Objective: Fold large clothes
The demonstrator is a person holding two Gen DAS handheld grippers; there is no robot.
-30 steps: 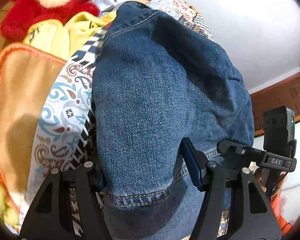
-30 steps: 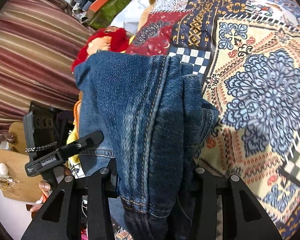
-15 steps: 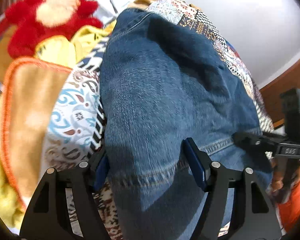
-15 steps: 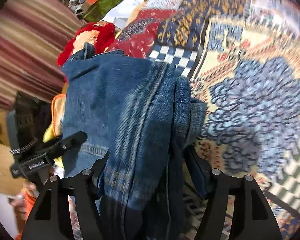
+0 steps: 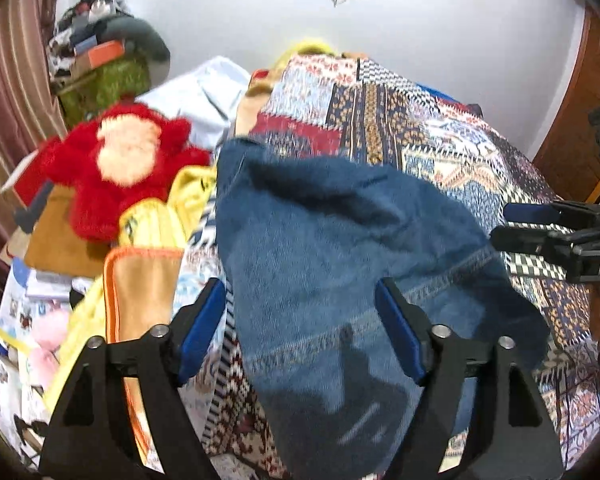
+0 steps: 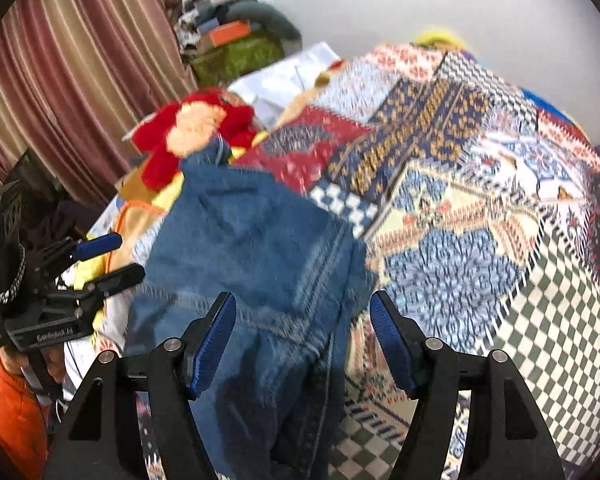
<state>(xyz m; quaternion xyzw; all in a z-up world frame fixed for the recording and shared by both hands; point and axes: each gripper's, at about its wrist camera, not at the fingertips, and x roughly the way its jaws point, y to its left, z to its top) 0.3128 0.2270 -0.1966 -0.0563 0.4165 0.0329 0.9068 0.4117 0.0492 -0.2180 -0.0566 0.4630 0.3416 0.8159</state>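
Blue denim jeans (image 5: 332, 264) lie folded in a heap on the patterned bedspread (image 5: 420, 120), near its front left part. My left gripper (image 5: 300, 324) is open above the jeans' near end, holding nothing. My right gripper (image 6: 302, 340) is also open and empty, just over the jeans (image 6: 252, 264) and the bedspread (image 6: 480, 208). Each gripper shows in the other's view: the right one at the right edge (image 5: 516, 224), the left one at the left edge (image 6: 108, 260), both with jaws apart.
A red plush toy (image 5: 120, 160), yellow cloth (image 5: 156, 224) and an orange-edged tan blanket (image 5: 144, 292) lie left of the jeans. A cluttered pile (image 5: 96, 60) and striped curtain (image 6: 60, 80) stand at the back left. A white wall is behind, a wooden door (image 5: 580, 120) at right.
Both grippers have opened, let go of the jeans and pulled back and up. The jeans now rest on the bed, and more of the room shows.
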